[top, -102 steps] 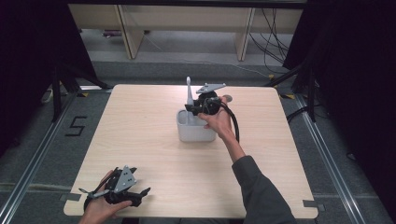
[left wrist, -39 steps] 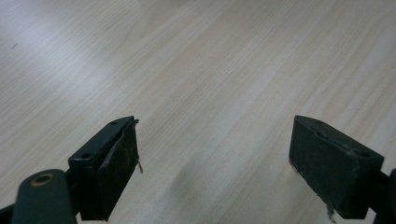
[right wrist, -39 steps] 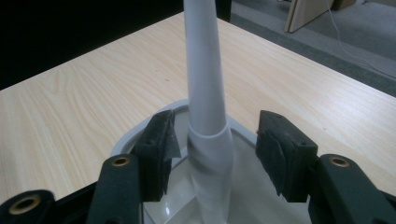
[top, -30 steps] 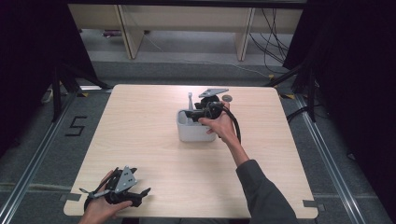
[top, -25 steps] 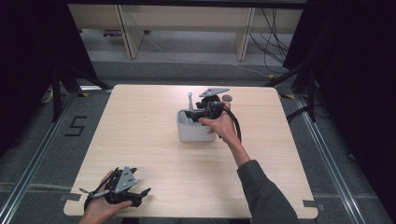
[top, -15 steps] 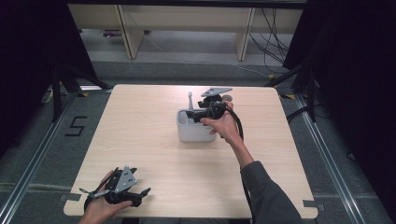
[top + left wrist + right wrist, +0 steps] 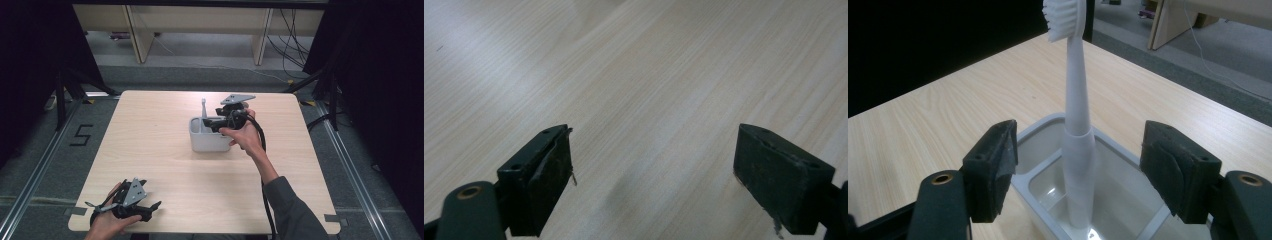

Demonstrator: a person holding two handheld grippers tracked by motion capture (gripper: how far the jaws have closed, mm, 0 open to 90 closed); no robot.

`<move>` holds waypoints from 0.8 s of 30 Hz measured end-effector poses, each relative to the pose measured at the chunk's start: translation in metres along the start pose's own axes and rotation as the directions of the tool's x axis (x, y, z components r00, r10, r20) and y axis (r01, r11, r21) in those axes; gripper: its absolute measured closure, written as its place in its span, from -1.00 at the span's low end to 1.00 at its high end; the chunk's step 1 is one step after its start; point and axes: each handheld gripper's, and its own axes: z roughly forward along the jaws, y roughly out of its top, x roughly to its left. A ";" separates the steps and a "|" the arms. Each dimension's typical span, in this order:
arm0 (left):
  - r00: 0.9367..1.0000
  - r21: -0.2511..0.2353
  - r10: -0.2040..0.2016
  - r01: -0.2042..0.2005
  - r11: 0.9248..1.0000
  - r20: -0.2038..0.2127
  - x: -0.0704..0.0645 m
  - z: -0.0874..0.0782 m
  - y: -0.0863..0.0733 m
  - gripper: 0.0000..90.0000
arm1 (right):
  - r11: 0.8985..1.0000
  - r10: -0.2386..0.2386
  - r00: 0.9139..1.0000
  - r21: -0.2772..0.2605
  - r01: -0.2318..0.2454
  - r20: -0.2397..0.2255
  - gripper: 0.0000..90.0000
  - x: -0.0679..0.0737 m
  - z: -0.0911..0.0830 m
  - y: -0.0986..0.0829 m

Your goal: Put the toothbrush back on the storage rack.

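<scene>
1. High view: table (image 7: 150, 130) of pale wood with a white bin (image 7: 209, 142) near its centre. A white toothbrush (image 7: 204, 109) stands upright in the bin's 9 o'clock half, head up. The right gripper (image 7: 214, 124) hangs over the bin's 1 o'clock corner, held by the right hand (image 7: 244, 136); how far its jaws are spread I cannot tell from up here. The left gripper (image 7: 150, 207) rests at the table's 7 o'clock corner in the left hand (image 7: 107, 225).

2. Left gripper view: jaws spread wide with nothing between them, just above bare tabletop (image 7: 649, 75).

3. Right gripper view: jaws wide apart on either side of the toothbrush (image 7: 1077, 150), not touching it. The brush stands in one compartment of the bin (image 7: 1048, 220), just beside the divider, bristles at 12 o'clock.
</scene>
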 end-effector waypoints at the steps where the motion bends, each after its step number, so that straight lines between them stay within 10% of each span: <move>1: 1.000 0.003 0.004 -0.004 1.000 0.001 0.000 0.000 0.000 -0.66 | 1.000 -0.011 1.000 -0.007 0.011 -0.005 -0.29 -0.001 -0.001 0.000; 24: 1.000 0.009 0.011 -0.011 1.000 -0.001 0.001 0.000 0.000 -0.66 | 0.999 -0.012 1.000 -0.036 0.012 -0.012 -0.29 0.006 -0.029 -0.009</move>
